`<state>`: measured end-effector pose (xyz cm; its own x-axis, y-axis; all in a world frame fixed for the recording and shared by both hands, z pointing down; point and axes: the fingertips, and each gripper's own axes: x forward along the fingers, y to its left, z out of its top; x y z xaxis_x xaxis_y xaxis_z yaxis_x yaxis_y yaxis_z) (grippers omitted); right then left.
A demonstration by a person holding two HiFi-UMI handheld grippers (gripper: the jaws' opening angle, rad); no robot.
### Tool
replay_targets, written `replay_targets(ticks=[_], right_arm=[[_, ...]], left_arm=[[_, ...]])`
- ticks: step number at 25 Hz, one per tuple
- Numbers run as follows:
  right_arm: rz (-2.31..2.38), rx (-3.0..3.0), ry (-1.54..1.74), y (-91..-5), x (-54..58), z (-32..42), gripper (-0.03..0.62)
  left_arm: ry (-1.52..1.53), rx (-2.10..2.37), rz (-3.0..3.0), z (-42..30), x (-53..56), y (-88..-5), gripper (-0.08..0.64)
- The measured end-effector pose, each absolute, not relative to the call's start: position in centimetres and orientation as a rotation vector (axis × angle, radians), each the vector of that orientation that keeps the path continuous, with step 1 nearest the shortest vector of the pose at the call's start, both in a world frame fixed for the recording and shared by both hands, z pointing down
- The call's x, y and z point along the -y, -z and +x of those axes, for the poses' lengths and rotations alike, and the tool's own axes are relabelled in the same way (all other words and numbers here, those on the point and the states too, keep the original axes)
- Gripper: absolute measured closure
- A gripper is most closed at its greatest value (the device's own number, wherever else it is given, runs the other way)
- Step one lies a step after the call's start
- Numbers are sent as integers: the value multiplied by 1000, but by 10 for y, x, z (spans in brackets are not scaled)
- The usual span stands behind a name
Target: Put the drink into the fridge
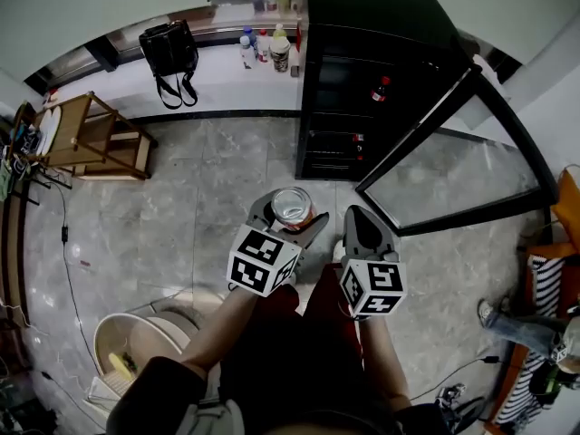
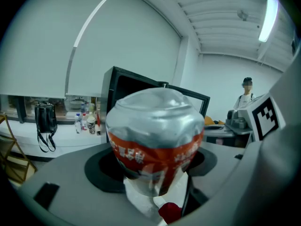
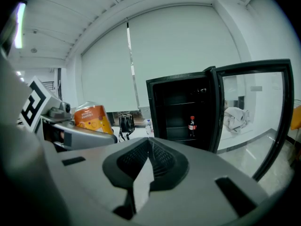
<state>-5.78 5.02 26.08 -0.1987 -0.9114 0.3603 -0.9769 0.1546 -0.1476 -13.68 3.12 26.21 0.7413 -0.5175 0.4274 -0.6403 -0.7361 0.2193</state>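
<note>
The drink is an orange and silver can (image 1: pixel 292 205), dented near its top, and my left gripper (image 1: pixel 289 228) is shut on it. In the left gripper view the can (image 2: pixel 155 135) fills the middle, pressed between the two grey jaws. My right gripper (image 1: pixel 357 216) hangs just right of it, shut and empty; its pads (image 3: pixel 141 182) meet in the right gripper view. The black fridge (image 1: pixel 362 89) stands ahead with its glass door (image 1: pixel 458 166) swung open to the right. A cola bottle (image 3: pixel 192 125) stands on a shelf inside. The can (image 3: pixel 93 119) also shows at the left of the right gripper view.
A white counter (image 1: pixel 217 75) left of the fridge carries a black bag (image 1: pixel 169 48) and several bottles (image 1: pixel 265 47). A wooden rack (image 1: pixel 91 139) stands at the left, a round white bin (image 1: pixel 136 341) by my feet, and a person's leg (image 1: pixel 521 329) at the right.
</note>
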Motion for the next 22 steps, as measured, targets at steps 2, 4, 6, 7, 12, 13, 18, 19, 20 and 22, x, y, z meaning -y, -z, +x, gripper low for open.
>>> replay_targets(ticks=[2,4,6,7,12,13,18,19,20,22], right_arm=[[1837,2249,-524,-264,-37,-49,574],[1814,2264,-522,-269,-23,-37,574],[1791,2280,-517,-273,-5,-24,574],[1777,2288,-522,-277,4,-16,574],[1647,2319,-563,-301,34,14,574],[1616,2324,-574,-305,39,20,574],[1561,2349,-627,-326,75,50,574],[1549,2353,-632,-332,80,53,574],[1536,2356,-635,-337,85,55,574],[1513,2364,-628,-349,96,59,574]], left_arm=[[-491,918,2586,-127,-21,-264,212],[-495,953,2577,-118,-8,-267,212],[-506,996,2562,-108,7,-272,212],[-515,1020,2553,-102,16,-276,212],[-572,1122,2478,-71,50,-301,212],[-579,1143,2466,-64,57,-304,212],[-609,1241,2447,-30,101,-319,212],[-610,1247,2443,-25,107,-324,212],[-608,1253,2436,-22,113,-330,212],[-608,1265,2420,-15,124,-343,212]])
